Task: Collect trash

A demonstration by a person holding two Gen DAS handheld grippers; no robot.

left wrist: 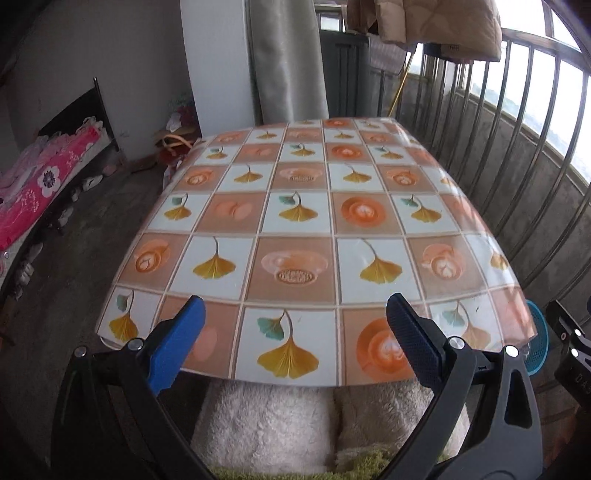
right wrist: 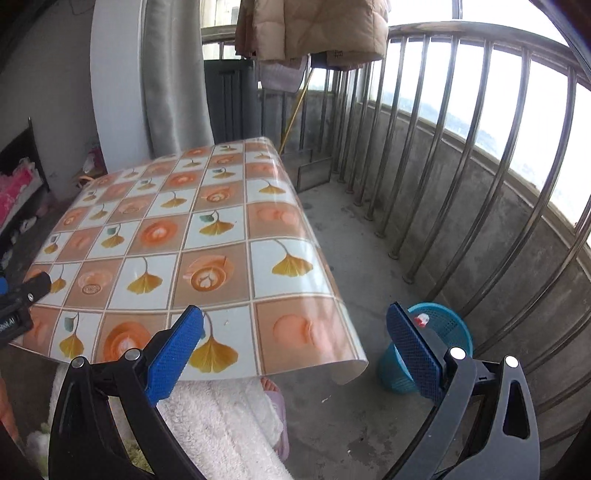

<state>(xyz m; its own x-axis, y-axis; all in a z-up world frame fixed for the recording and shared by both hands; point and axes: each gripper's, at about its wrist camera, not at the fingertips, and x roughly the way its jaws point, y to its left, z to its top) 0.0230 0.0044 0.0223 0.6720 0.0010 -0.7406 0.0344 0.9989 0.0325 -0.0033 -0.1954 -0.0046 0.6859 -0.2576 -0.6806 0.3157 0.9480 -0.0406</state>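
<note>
A table [left wrist: 303,206] [right wrist: 177,236] with a checked oilcloth of orange cups and yellow ginkgo leaves fills both views; no trash shows on its top. My left gripper [left wrist: 295,317] hangs open over the table's near edge, nothing between its blue pads. My right gripper [right wrist: 295,325] stands open over the table's right front corner, holding nothing. A blue mesh waste basket [right wrist: 443,328] [left wrist: 537,339] sits on the floor right of the table, partly behind my right finger, with a red-and-white scrap [right wrist: 421,318] at its rim. The left gripper's tip [right wrist: 33,286] shows at the left edge of the right wrist view.
A metal balcony railing [right wrist: 461,166] and a low concrete wall run along the right. A grey curtain [left wrist: 288,59] and a hanging quilted coat [right wrist: 314,26] are behind the table. A bed with pink bedding [left wrist: 40,184] stands at left. A person's fluffy white-clad legs [left wrist: 266,421] are under the near edge.
</note>
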